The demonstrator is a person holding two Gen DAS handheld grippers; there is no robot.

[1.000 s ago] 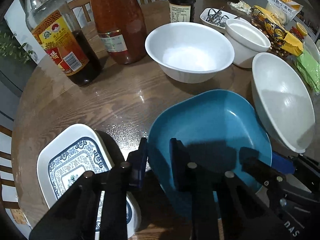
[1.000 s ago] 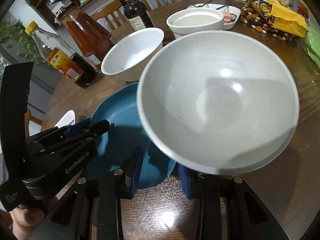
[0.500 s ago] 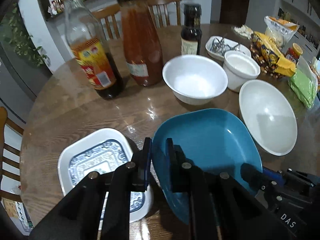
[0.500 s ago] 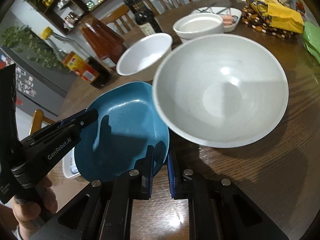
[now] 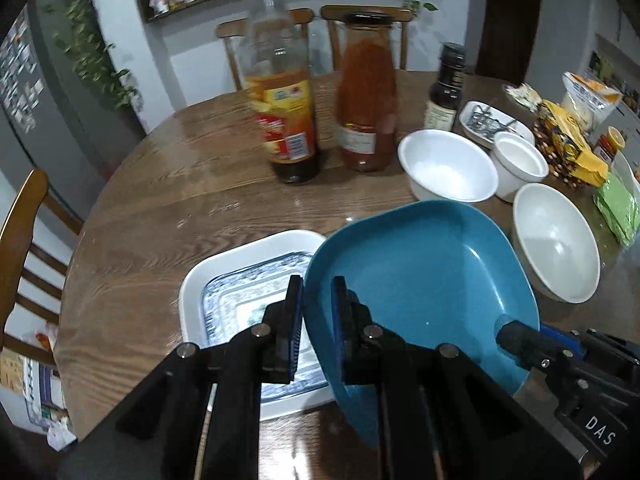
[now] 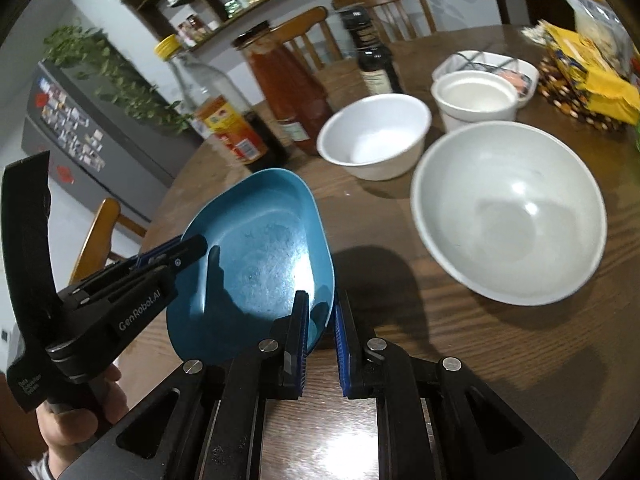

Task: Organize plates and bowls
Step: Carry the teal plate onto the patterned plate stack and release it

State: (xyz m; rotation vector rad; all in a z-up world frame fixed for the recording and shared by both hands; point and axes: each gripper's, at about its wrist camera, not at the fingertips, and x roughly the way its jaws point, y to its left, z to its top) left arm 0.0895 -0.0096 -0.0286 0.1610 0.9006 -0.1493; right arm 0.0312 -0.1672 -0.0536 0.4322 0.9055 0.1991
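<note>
A blue plate [image 5: 420, 272] is lifted off the table, tilted, held by both grippers. My left gripper [image 5: 318, 308] is shut on its left rim. My right gripper [image 6: 322, 312] is shut on its opposite rim; it shows in the left wrist view [image 5: 520, 332] at the plate's right edge. The plate also shows in the right wrist view [image 6: 260, 248]. A white rectangular dish with a blue pattern [image 5: 236, 292] lies on the table under the plate's left side. A large grey-white bowl [image 6: 508, 216] sits to the right, a white bowl [image 6: 376, 136] and a small white cup-bowl [image 6: 476, 96] behind it.
A soy sauce bottle [image 5: 284, 104], a red sauce jar [image 5: 366, 92] and a dark bottle [image 5: 446, 88] stand at the table's back. A small dish with cutlery [image 5: 488, 120] and snack bags [image 5: 568, 140] lie at the right. Wooden chairs stand around the round table [image 5: 160, 184].
Both grippers have shut on the blue plate's rims and lifted it up and left, partly over the patterned dish. The large bowl stays on the table.
</note>
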